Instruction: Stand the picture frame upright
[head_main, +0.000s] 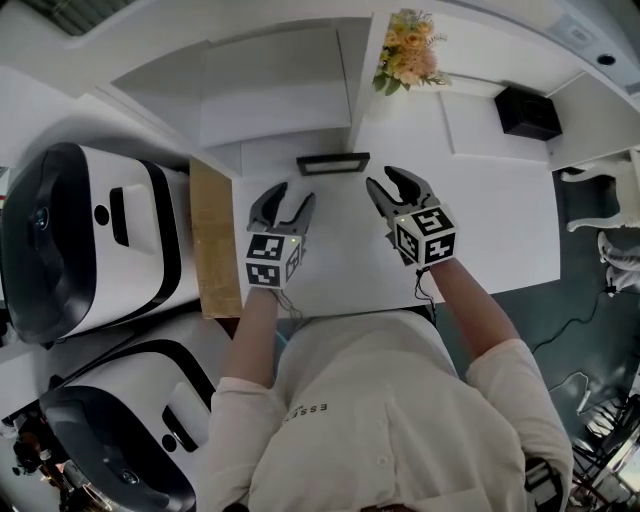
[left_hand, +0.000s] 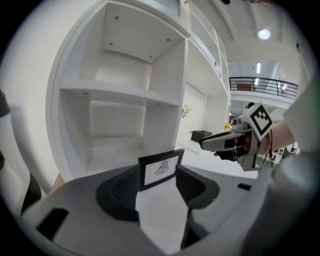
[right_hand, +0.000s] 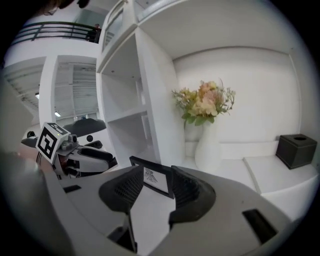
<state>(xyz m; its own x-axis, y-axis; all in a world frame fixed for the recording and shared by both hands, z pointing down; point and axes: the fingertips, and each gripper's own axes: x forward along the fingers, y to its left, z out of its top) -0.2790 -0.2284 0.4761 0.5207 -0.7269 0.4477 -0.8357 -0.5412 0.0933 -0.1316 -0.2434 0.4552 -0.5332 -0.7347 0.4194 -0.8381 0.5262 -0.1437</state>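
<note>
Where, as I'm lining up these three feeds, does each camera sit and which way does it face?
Head view: on the person's head, looking down at the white table; shows shirt, forearms, and the open left claw and right claw short of the picture frame.
Left gripper view: on the left claw, facing white shelves; own jaws apart, the upright frame beyond them.
Right gripper view: on the right claw, facing flowers and a black box; own jaws apart.
Shared: both gripper views see the frame and the other claw.
</note>
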